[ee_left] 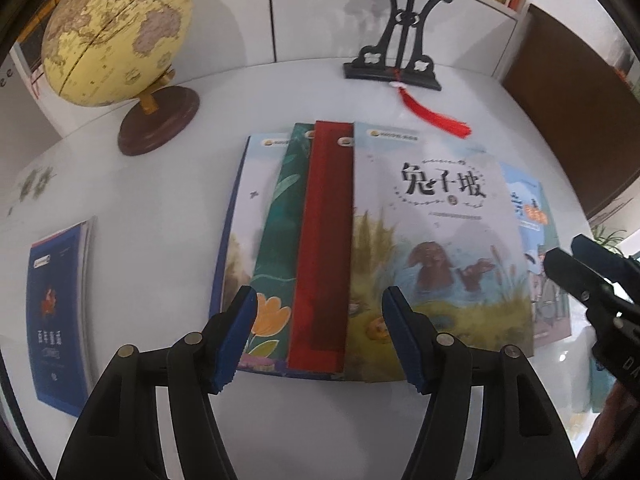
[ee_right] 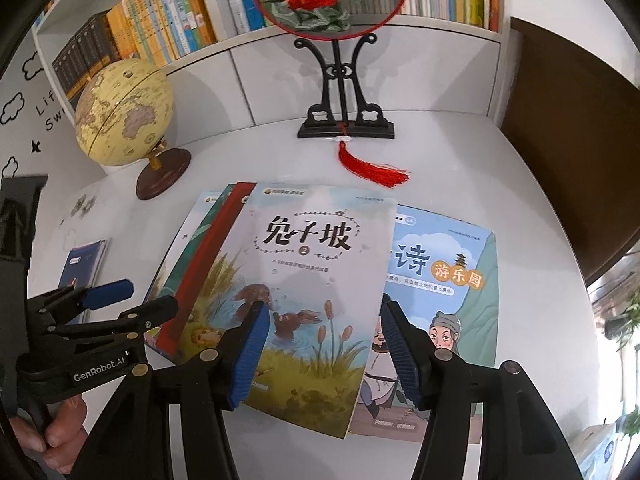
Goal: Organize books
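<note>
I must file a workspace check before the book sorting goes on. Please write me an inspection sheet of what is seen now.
Surface: white table, glossy, mostly bare around the books.
Job's things: rabbit book lies on top of a fanned pile with the red book, green book and a pale one; poetry book partly under its right side; blue book lies apart at the left.
Clutter: globe; embroidered fan on a black stand with red tassel.
Grippers: left hand-held gripper open over the pile; right hand-held gripper open, holding nothing.
Cables: nothing seen.
Surroundings: bookshelf full of books behind the table.
</note>
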### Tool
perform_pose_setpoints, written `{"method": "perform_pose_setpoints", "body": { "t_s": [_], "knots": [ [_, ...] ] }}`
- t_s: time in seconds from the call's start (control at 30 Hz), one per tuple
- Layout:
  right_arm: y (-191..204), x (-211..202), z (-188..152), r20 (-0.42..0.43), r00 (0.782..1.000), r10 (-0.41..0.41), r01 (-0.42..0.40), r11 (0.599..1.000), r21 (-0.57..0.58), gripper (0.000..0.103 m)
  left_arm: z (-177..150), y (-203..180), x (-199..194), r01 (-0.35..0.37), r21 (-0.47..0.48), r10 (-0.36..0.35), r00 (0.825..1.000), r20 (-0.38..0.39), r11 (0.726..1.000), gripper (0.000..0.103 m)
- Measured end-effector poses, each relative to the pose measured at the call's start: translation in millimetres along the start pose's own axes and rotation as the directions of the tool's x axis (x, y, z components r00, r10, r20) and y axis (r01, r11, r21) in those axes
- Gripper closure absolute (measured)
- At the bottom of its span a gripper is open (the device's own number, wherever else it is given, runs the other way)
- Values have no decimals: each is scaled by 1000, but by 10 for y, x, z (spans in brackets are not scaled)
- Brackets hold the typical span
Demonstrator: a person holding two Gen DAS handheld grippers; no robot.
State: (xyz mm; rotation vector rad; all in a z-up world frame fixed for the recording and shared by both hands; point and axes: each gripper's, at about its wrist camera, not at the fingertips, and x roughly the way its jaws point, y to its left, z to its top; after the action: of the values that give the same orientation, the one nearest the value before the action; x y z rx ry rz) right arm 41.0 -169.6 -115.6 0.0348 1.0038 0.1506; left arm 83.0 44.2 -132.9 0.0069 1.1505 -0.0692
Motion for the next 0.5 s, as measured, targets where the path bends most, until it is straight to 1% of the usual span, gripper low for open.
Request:
{"method": "perform_pose_setpoints", "body": {
  "t_s": [0.33,0.43,0.5],
  "knots": [
    [-100,111,-2,-22,1000,9,-9,999,37,46,6,45,48,-9,-18,9,1000,-17,1000,40],
    [-121,139,-6,-23,1000,11,-10,999,37,46,27,36,86,10,-17,-11,1000,-20,1000,40],
    [-151,157,-3,-21,1000,16,-15,999,48,46,62,9,138,39,-10,-39,999,-26,999,40]
  ]
}}
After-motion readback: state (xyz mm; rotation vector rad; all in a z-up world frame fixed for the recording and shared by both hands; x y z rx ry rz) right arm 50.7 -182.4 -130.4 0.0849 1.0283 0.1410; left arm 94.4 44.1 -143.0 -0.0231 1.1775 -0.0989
